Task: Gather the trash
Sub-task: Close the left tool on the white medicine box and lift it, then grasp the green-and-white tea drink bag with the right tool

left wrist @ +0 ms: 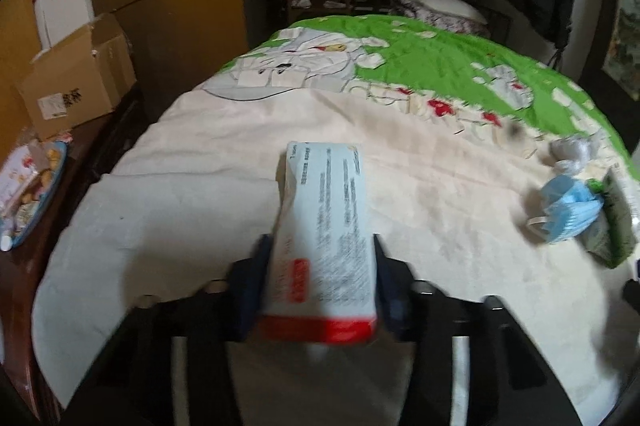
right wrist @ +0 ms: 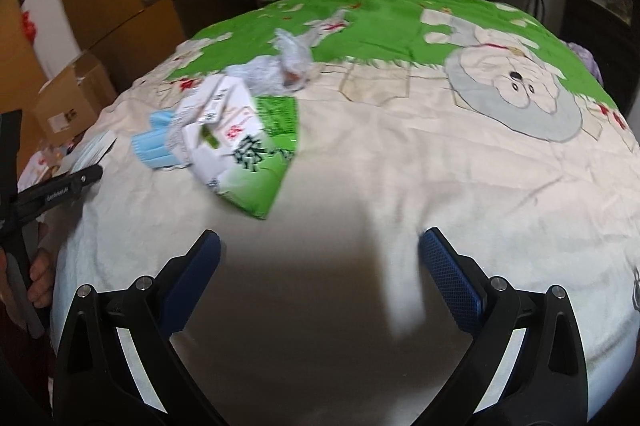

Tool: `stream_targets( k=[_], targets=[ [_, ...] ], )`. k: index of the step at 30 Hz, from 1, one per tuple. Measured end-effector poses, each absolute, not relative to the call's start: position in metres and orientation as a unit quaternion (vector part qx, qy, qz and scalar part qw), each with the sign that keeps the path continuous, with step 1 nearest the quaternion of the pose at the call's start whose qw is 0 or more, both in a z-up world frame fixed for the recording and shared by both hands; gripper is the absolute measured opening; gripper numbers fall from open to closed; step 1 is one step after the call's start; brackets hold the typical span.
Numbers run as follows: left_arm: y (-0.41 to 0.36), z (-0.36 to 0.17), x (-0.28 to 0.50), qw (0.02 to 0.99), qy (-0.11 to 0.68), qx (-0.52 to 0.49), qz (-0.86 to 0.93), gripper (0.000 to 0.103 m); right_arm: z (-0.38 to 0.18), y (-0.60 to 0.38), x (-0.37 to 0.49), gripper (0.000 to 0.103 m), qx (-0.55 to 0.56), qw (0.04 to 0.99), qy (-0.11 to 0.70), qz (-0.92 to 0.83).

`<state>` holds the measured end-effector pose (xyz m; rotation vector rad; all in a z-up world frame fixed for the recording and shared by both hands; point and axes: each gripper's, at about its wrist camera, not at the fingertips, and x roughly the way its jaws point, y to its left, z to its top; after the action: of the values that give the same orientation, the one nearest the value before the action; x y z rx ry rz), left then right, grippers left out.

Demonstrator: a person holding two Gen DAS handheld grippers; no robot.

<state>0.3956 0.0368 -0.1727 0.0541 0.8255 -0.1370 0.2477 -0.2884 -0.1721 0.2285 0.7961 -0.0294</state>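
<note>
The left gripper (left wrist: 320, 290) is clamping a long white carton with a red end (left wrist: 326, 238), both blue pads pressing its sides while the carton is pointing away toward twelve o'clock above the bed (left wrist: 224, 154). The right gripper (right wrist: 320, 266) is hanging spread wide and empty over the pale bedspread. The remaining trash is lying in a pile at about ten o'clock in the right wrist view: a green and white packet (right wrist: 256, 166), a small white box (right wrist: 218, 106) resting on it, a blue face mask (right wrist: 154, 142) just beside it, and a crumpled plastic bag (right wrist: 280, 66) behind. Carrying the carton well probably means keeping the squeeze steady, since it is being held near one end and could swing or slip. No bin is showing, though a cardboard box (left wrist: 76, 74) is standing at nine o'clock. The carton's fine print is blurring beyond reading; the packet is bearing large dark Chinese characters, also too smeared to make out.
</note>
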Motion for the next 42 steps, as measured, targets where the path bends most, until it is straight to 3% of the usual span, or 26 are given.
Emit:
stream_targets(
  k=[10,21,23,24,25,26,42],
  targets=[
    [0.029,-0.172,0.394,0.915,0.397,0.046,-0.059,0.045,-0.163,-0.292,0.263,0.097,0.205,0.913,0.351,0.042],
    [0.030,-0.173,0.396,0.914,0.399,0.045,-0.061,0.045,-0.174,-0.263,0.321,0.097,0.187,0.901,0.390,0.036],
    [0.030,-0.173,0.396,0.913,0.400,0.043,-0.063,0.045,-0.171,-0.257,0.319,0.095,0.167,0.908,0.383,0.023],
    [0.031,-0.173,0.397,0.913,0.400,0.042,-0.065,0.045,-0.170,-0.259,0.317,0.086,0.166,0.910,0.378,0.019],
    [0.031,-0.174,0.397,0.913,0.400,0.040,-0.066,0.045,-0.170,-0.261,0.315,0.070,0.170,0.912,0.374,0.014],
    [0.032,-0.174,0.397,0.913,0.401,0.039,-0.067,0.045,-0.171,-0.264,0.313,0.065,0.175,0.911,0.374,0.011],
    [0.039,-0.162,0.369,0.916,0.394,0.015,-0.076,0.044,-0.156,-0.283,0.266,0.064,0.190,0.917,0.351,0.014]
  ],
)
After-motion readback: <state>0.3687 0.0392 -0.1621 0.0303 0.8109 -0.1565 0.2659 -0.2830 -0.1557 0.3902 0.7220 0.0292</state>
